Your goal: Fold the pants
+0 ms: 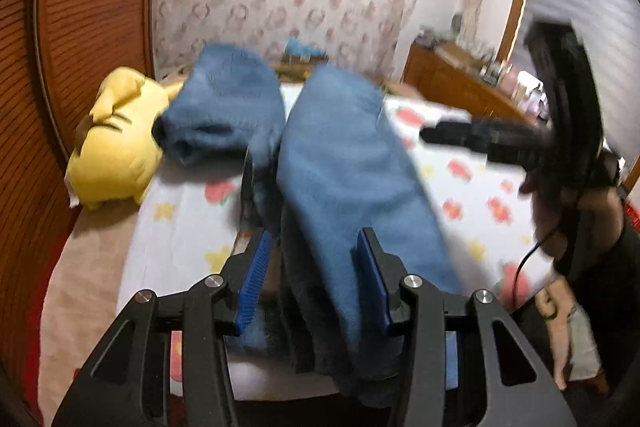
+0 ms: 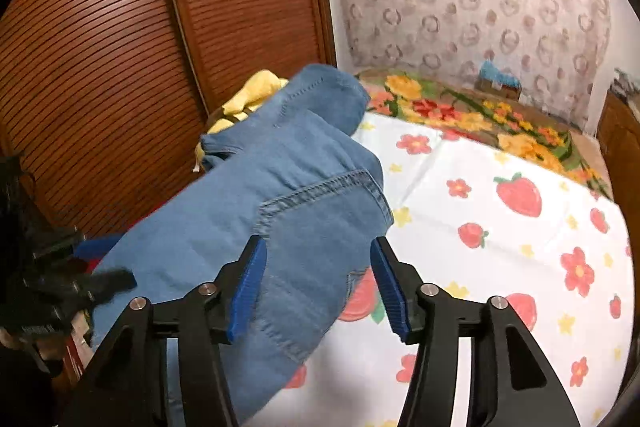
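Observation:
Blue denim pants (image 1: pixel 340 163) lie in a loose heap on the flower-print bed sheet (image 1: pixel 180 239). In the left wrist view my left gripper (image 1: pixel 316 247) is open, its blue pads either side of a raised fold of the denim. In the right wrist view the pants (image 2: pixel 288 195) show a back pocket with stitching. My right gripper (image 2: pixel 318 261) is open just above the pocket area, holding nothing. The right gripper also shows blurred at the right of the left wrist view (image 1: pixel 440 133), and the left gripper shows at the left edge of the right wrist view (image 2: pixel 120 281).
A yellow plush toy (image 1: pixel 116 143) lies by the wooden slatted wardrobe door (image 2: pixel 120 47). A floral blanket (image 2: pixel 480 115) lies at the bed's far end. A wooden dresser (image 1: pixel 452 83) with small items stands right. The white sheet (image 2: pixel 500 247) stretches right of the pants.

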### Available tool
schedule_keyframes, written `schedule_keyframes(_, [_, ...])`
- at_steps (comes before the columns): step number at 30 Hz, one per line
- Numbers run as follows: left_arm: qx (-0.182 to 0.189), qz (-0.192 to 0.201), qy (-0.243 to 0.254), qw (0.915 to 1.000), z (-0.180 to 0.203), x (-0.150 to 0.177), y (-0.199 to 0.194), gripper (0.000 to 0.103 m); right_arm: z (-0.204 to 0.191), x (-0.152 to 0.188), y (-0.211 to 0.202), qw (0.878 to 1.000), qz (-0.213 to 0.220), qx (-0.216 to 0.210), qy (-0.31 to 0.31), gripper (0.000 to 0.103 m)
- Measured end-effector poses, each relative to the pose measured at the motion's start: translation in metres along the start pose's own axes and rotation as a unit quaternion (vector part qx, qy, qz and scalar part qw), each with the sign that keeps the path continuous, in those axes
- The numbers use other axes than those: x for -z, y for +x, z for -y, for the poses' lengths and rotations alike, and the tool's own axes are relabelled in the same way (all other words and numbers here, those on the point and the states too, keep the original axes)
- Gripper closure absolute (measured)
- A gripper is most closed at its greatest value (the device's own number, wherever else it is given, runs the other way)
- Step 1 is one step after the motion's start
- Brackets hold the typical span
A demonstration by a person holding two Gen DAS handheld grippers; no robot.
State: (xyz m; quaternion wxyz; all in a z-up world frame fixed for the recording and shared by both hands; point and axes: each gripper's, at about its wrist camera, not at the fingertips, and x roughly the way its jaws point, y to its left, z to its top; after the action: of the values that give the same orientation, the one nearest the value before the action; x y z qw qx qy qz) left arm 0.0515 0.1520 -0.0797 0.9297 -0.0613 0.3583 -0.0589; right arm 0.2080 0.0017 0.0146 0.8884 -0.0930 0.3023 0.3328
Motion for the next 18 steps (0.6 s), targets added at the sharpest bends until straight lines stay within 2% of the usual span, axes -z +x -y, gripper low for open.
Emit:
schedule_keyframes(3, [-0.039, -0.027, 0.016, 0.9987, -0.004, 0.017, 0.014, 0.058, 0.002, -0.005, 0.015, 1.000, -0.015, -0.005, 0.007, 0.043])
schedule_keyframes(8, [-0.032, -0.027, 0.004, 0.9991, -0.016, 0.035, 0.016, 0.058, 0.015, -0.010, 0.043, 0.998, -0.037, -0.040, 0.033, 0.037])
schedule_keyframes(14, [-0.018, -0.021, -0.006, 0.9996, -0.019, 0.036, 0.016, 0.058, 0.023, -0.006, 0.063, 0.995, -0.067, -0.057, 0.050, 0.032])
schedule_keyframes(18, [-0.009, -0.017, -0.015, 0.9997, -0.023, 0.038, 0.016, 0.057, 0.034, -0.006, 0.079, 0.990, -0.082, -0.084, 0.074, 0.031])
